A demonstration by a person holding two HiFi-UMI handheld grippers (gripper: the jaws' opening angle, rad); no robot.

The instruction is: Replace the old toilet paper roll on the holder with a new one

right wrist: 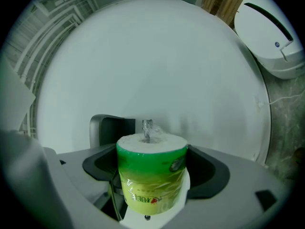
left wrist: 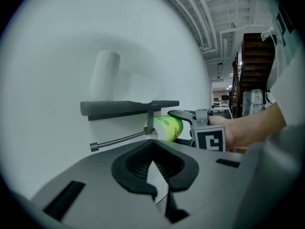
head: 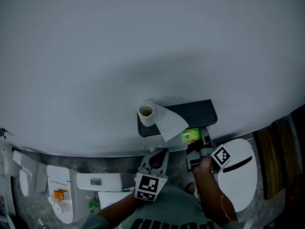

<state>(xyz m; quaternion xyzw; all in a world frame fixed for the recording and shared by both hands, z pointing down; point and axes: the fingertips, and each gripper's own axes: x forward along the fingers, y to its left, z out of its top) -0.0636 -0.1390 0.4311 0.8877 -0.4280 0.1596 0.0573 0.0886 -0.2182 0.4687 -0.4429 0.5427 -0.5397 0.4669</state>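
Observation:
A dark wall holder [head: 190, 112] carries a shelf [left wrist: 128, 107] with a bare rod [left wrist: 119, 140] under it. The old roll [head: 147, 112] stands on the shelf, its paper tail [head: 169, 124] hanging over the front edge. My right gripper [head: 193, 141] is shut on the new roll [right wrist: 151, 175], green and plastic-wrapped, just under the shelf's right end. The rod's end [right wrist: 147, 127] meets the centre of the roll's end face. My left gripper [head: 159, 152] is below the holder, its jaws shut on a sliver of white paper [left wrist: 155, 179].
A pale wall fills the view behind the holder. A white toilet [head: 240, 171] stands at the lower right, with wooden panelling [head: 276, 151] beyond it. White fixtures [head: 59, 192] sit at the lower left on a grey floor.

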